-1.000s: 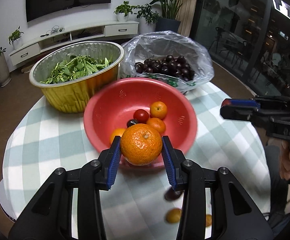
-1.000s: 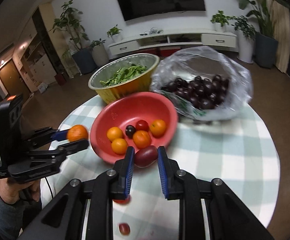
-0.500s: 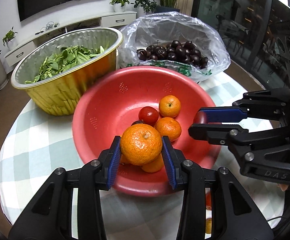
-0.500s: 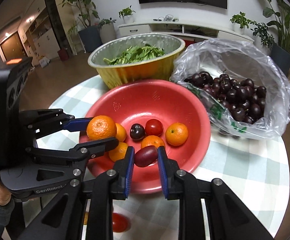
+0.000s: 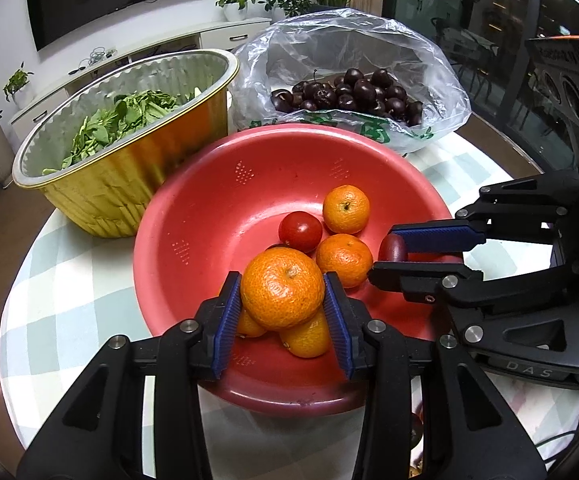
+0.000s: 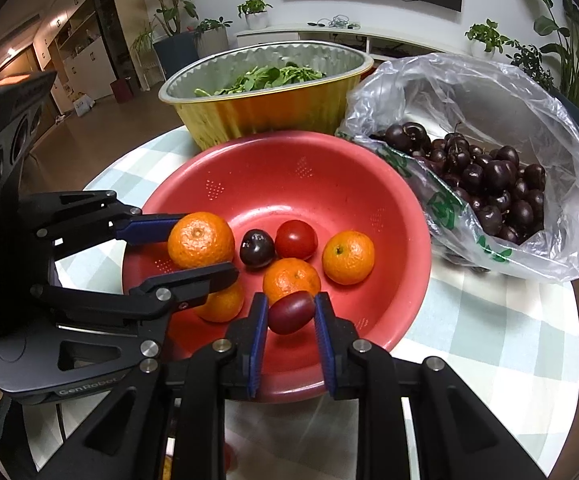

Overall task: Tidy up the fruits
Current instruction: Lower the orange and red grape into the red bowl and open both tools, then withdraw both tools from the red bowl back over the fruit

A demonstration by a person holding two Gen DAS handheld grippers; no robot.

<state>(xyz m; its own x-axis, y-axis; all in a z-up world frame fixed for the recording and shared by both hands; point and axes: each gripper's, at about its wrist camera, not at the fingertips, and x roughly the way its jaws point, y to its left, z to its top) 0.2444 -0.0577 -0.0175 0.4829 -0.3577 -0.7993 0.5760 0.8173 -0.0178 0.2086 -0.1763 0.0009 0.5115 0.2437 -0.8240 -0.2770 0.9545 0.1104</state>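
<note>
My left gripper (image 5: 283, 295) is shut on an orange mandarin (image 5: 282, 288) and holds it over the near part of the red colander bowl (image 5: 209, 216). It also shows in the right wrist view (image 6: 193, 248). My right gripper (image 6: 290, 312) is shut on a small dark red oblong tomato (image 6: 290, 312), held over the bowl's near rim (image 6: 409, 320); it shows at the right in the left wrist view (image 5: 393, 249). In the bowl lie several mandarins (image 6: 348, 257), a red tomato (image 6: 296, 239) and a dark cherry (image 6: 257, 248).
A gold foil tub of green leaves (image 5: 121, 120) stands behind the bowl on the left. A clear plastic bag of dark cherries (image 6: 489, 184) sits behind on the right. The round table has a checked cloth (image 6: 489, 340). Small fruits lie on the cloth under the grippers (image 5: 415, 434).
Both grippers have moved forward with their fruit, from in front of the bowl to over its inside, and come closer together.
</note>
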